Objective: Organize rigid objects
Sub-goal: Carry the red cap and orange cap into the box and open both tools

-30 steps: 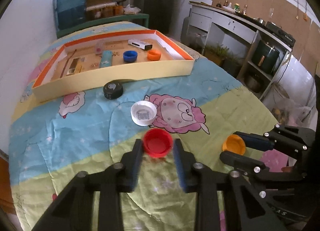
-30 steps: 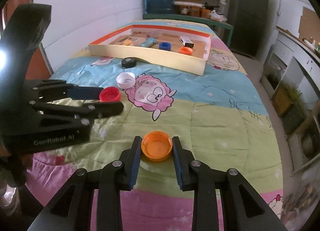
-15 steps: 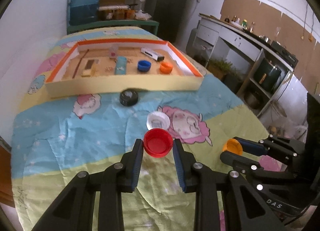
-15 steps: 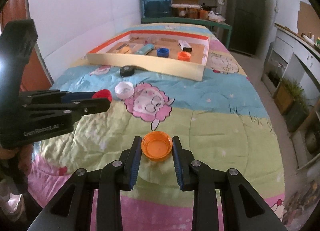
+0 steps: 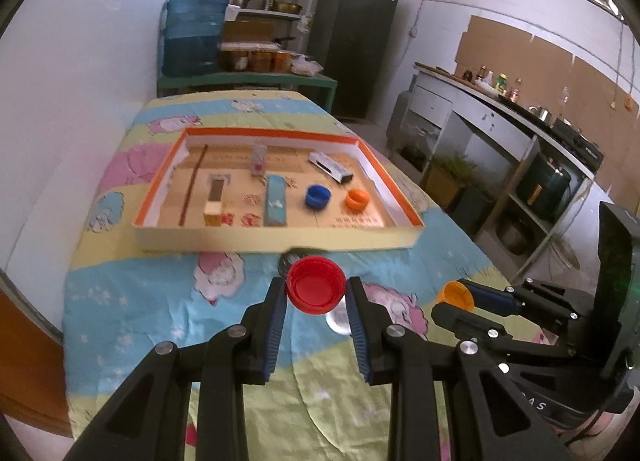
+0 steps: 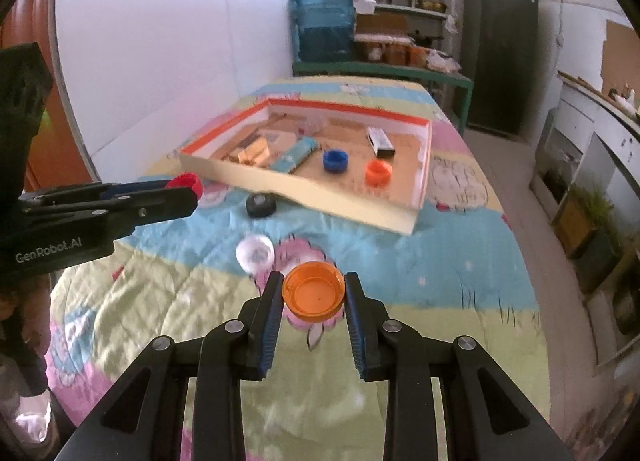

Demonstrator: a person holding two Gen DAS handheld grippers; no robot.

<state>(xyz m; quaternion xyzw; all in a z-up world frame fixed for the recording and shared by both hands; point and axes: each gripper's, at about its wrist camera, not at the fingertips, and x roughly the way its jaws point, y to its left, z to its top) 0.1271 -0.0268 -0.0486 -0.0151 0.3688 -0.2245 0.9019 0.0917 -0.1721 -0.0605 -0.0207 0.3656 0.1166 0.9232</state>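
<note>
Jaws clamped on red cap [image 5: 316,285], orange cap [image 6: 313,292], now lifted

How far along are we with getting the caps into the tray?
Done: a blue cap and a small orange cap sit in the tray. In hand: left gripper holds the red cap, right gripper the orange cap. Left: the white cap and black cap on the blanket.

Both grippers are matte black plastic with angular, triangular-cutout arms, silver round screws at the joints and ribbed blue pads lining the fingers; the left gripper [image 6: 182,191] carries white "GenRobot.AI" lettering on its side
</note>
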